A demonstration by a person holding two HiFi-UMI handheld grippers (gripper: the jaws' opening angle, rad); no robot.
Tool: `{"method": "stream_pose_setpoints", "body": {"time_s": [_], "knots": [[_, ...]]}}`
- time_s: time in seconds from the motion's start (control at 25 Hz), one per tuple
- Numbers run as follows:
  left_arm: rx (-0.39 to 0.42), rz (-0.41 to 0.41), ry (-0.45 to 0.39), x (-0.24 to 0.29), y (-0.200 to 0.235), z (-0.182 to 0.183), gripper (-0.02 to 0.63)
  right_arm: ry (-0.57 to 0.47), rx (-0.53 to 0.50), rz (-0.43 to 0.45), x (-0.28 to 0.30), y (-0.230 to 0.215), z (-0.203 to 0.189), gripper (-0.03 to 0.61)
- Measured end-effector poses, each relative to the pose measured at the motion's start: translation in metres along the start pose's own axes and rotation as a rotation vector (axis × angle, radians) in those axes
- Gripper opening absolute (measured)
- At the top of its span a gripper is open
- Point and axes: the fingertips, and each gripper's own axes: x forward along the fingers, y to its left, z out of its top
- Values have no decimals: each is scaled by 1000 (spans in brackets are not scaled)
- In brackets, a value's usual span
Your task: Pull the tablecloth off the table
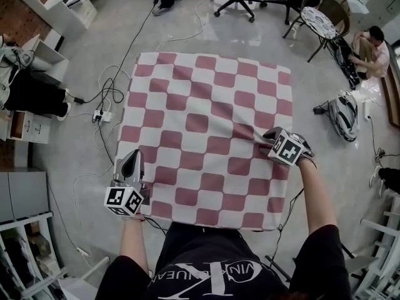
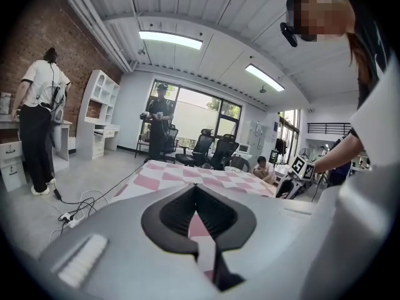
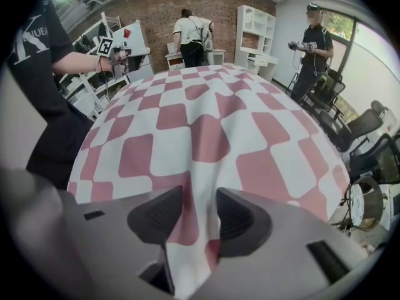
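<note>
One red-and-white checked tablecloth (image 1: 206, 136) lies spread over the tabletop and hides it. Two grippers hold it. The left gripper (image 1: 133, 158) has its jaws pressed together on the cloth's near left edge. The right gripper (image 1: 272, 135) has its jaws pinching a raised fold near the right edge.

The tablecloth (image 1: 206, 136) is checked in dusty pink-red and white squares right to its edges; the floor (image 1: 250, 36) is pale glossy grey. The left gripper (image 1: 132, 156) and right gripper (image 1: 270, 134) are grey with black pads (image 3: 157, 214); each bears a black-and-white patterned cube (image 1: 123, 200); the wall (image 3: 156, 11) is red brick.
</note>
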Motion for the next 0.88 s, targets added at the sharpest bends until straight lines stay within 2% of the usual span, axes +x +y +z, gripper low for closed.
{"method": "stream_pose_setpoints", "body": {"time_s": [0.2,0.36,0.48,0.52,0.56,0.64,0.76,0.88], "knots": [[66,-42,45,12,-2,-5,-9,-6,-15,-37,-6,-5,-8,90],[125,-86,104,17,28,-4,-8,-8,29,-58,-1,0,2,72],[174,-164,153,28,41,-8,3,5,51,-88,-1,0,4,72],[196,-206,183,34,43,-13,60,15,55,-98,0,-1,3,72],[221,-255,221,40,44,-18,153,27,58,-105,1,-3,2,72],[281,-353,317,52,47,-30,265,55,66,-109,3,-5,1,72],[425,-484,484,60,56,-53,370,103,59,-102,8,-6,0,72],[552,-576,599,68,69,-64,412,139,67,-104,7,-6,3,72]]}}
